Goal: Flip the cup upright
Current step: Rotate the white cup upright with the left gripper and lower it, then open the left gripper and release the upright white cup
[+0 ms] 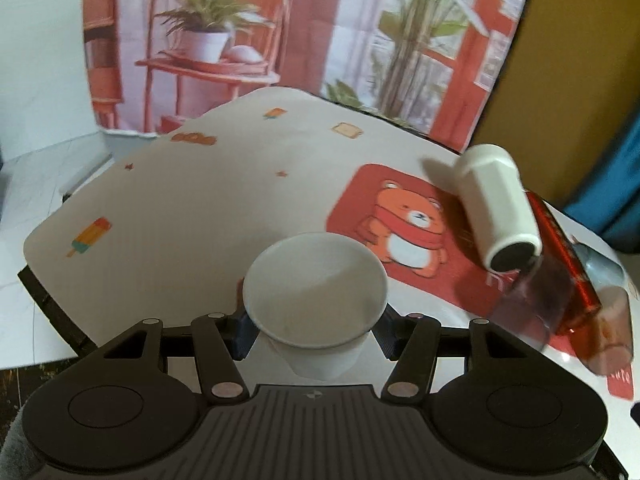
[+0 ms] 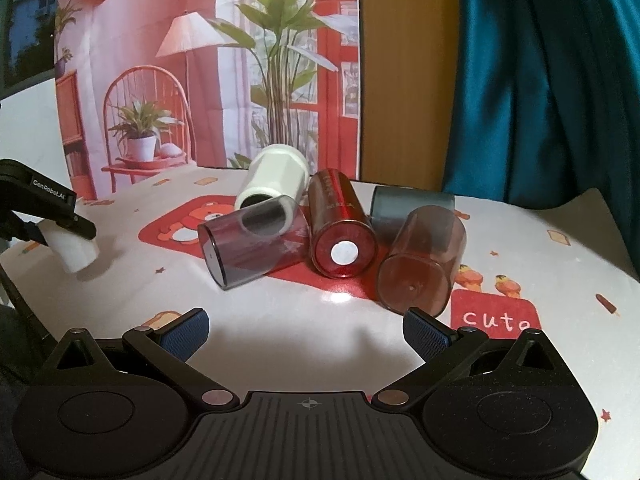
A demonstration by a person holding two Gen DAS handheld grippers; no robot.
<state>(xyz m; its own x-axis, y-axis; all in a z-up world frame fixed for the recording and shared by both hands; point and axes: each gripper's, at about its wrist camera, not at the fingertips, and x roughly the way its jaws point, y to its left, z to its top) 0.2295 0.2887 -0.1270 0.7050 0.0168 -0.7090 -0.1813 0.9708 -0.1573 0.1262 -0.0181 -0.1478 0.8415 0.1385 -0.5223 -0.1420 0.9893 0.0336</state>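
Left gripper (image 1: 316,326) clamped on the white cup (image 1: 316,300), mouth up, held just above the table (image 1: 180,200).

Right gripper (image 2: 306,332) has its tongs wide apart w/ nothing between them, hovering near the pile. Risk as I see it: the cup is tilted a bit in the right view (bottom angled, not flat), so if I let go now it could tip or roll; squeezing harder may dent it, since it looks thin. Count: 1 white cup in hand, plus 5 tumblers lying on their sides – white tumbler (image 2: 276,180), smoky clear tumbler (image 2: 248,240), red tumbler (image 2: 340,224), grey tumbler (image 2: 412,204), amber tumbler (image 2: 420,256). 2 grippers. Pile sits well apart from my cup.
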